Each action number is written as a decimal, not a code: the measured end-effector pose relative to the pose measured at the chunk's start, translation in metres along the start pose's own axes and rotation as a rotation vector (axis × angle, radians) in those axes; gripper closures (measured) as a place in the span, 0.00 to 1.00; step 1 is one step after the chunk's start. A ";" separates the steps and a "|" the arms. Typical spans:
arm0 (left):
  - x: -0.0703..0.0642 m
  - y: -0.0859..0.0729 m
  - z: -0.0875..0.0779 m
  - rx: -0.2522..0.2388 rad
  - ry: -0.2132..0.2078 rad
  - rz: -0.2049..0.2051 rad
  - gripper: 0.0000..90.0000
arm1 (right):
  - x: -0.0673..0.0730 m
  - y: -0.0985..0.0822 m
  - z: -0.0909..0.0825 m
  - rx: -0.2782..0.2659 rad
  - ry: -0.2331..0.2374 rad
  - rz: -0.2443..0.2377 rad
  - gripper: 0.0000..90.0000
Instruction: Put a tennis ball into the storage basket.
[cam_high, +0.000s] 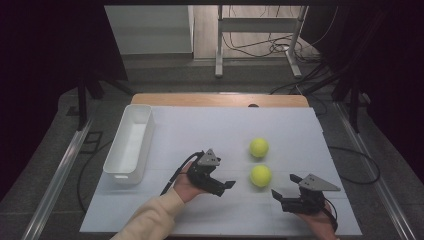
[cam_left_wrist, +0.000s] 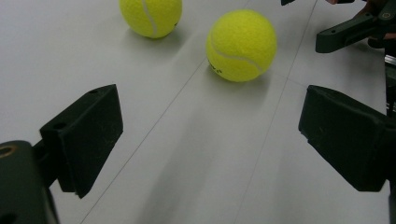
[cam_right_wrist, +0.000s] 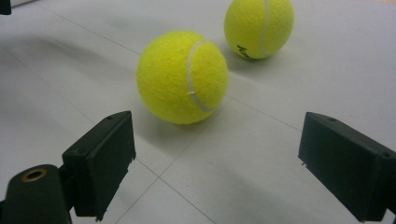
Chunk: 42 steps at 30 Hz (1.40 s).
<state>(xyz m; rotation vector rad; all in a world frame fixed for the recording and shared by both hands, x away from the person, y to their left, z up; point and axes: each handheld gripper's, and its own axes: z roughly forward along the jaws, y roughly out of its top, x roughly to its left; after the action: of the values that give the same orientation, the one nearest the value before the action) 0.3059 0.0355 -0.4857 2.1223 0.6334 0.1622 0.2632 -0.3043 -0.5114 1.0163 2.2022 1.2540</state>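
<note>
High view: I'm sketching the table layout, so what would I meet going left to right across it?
White bin → left gripper → near tennis ball → right gripper. The far tennis ball sits almost straight behind the near one, so I leave it out of the order.

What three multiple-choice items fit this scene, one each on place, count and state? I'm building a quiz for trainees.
1. Where is the white bin?
A. left of the balls
B. right of the balls
C. between the grippers

2. How many tennis balls lie on the table?
A. one
B. two
C. four

3. How are the right gripper's jaws?
A. shut on a ball
C. shut, holding nothing
B. open

Key: 1 A, it sits at the table's left side. 2 B, near ball and far ball. 3 B, a wide gap, nothing held.
</note>
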 end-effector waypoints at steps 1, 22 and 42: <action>0.000 0.001 0.001 0.000 -0.002 0.001 0.08 | 0.000 0.000 0.000 0.000 0.000 0.000 0.13; -0.007 0.014 0.021 0.005 -0.041 0.015 0.08 | 0.000 0.000 0.000 0.000 -0.002 -0.002 0.13; -0.009 0.023 0.042 0.024 -0.070 0.027 0.08 | 0.000 0.000 -0.001 0.003 -0.006 0.002 0.13</action>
<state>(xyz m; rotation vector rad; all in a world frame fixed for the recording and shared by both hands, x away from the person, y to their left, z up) 0.3209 -0.0107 -0.4917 2.1509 0.5681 0.0946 0.2625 -0.3054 -0.5111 1.0219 2.1999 1.2470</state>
